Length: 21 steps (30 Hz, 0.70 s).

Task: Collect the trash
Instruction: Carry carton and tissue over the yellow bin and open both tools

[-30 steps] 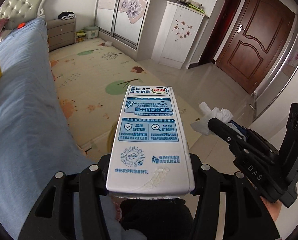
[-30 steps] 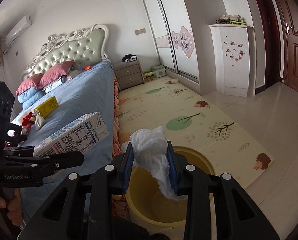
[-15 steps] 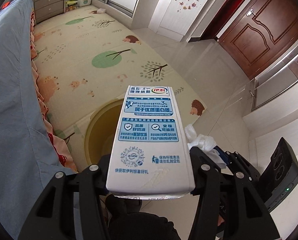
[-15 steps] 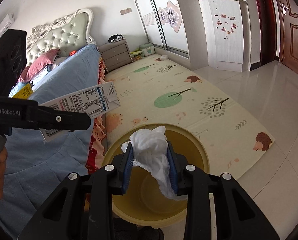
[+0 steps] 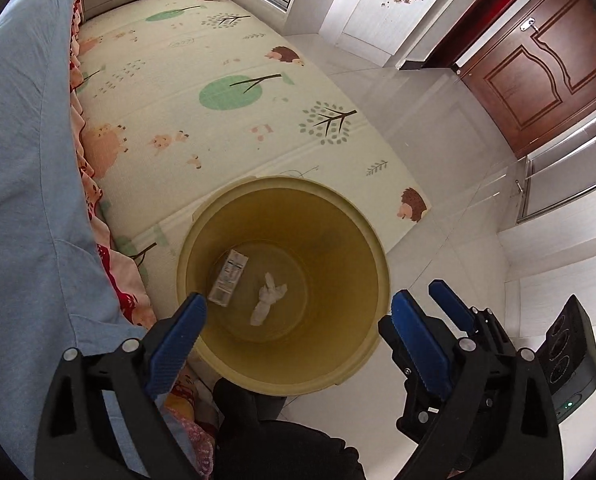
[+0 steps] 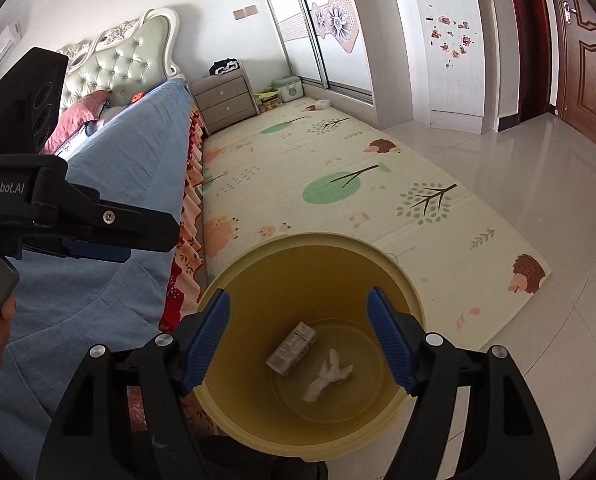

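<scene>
I see the carton (image 5: 229, 282) flat in the bin (image 5: 362, 240), long axis toward its rim, tissue (image 5: 267, 298) beside it. Above the bin, my left gripper (image 5: 298, 316) and right gripper (image 6: 298, 332) are opening, jaws empty.

The bin (image 5: 372, 264) is coloured a dull mustard yellow inside and out. A carton (image 5: 228, 284) printed in grey and white with fine dark lettering is seen on its bottom, and a white crumpled tissue (image 5: 268, 298) beside it. The play mat (image 5: 202, 92) is tinted pale cream and patterned with green round trees, dark bare branches, brown hedgehogs and pink animals. The bed cover (image 6: 138, 184) is plain blue, with a red and peach frilled skirt (image 6: 188, 236) printed in small figures. The fingers (image 6: 210, 338) of both grippers are faced in ribbed blue on black frames. The door (image 5: 538, 64) is stained reddish brown, and the floor tiles (image 6: 518, 168) are glossy white.
</scene>
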Each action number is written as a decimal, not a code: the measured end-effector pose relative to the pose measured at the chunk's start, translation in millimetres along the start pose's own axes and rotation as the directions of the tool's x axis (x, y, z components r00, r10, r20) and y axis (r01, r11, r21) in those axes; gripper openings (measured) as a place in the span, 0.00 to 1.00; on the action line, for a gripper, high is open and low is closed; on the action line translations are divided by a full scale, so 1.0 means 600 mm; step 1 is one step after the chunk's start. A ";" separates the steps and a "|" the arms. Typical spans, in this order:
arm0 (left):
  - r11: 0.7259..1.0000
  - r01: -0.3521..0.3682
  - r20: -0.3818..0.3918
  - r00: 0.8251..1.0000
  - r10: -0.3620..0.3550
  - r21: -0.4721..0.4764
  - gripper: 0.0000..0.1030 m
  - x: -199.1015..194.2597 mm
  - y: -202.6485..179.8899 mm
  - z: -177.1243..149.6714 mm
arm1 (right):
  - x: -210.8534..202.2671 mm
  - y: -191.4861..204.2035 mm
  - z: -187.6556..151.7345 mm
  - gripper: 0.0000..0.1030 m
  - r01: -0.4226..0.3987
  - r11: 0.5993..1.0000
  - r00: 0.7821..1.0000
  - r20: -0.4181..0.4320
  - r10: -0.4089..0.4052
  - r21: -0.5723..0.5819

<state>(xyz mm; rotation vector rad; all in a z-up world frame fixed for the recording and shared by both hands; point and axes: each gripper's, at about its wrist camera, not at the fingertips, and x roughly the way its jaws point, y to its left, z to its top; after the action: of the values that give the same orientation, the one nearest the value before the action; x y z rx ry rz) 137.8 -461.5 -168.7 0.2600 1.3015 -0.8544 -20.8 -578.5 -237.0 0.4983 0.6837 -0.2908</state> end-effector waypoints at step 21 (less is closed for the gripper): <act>0.998 -0.057 0.346 0.937 0.044 0.028 0.91 -0.181 -0.008 -0.077 | -0.125 0.070 0.028 0.76 -0.017 0.998 0.990 0.139 0.026 -0.066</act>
<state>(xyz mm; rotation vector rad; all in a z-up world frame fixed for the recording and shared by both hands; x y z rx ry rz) 98.2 -392.3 -81.3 0.1626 0.9474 -0.8387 -50.5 -544.8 -161.7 0.4190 0.5498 -0.2798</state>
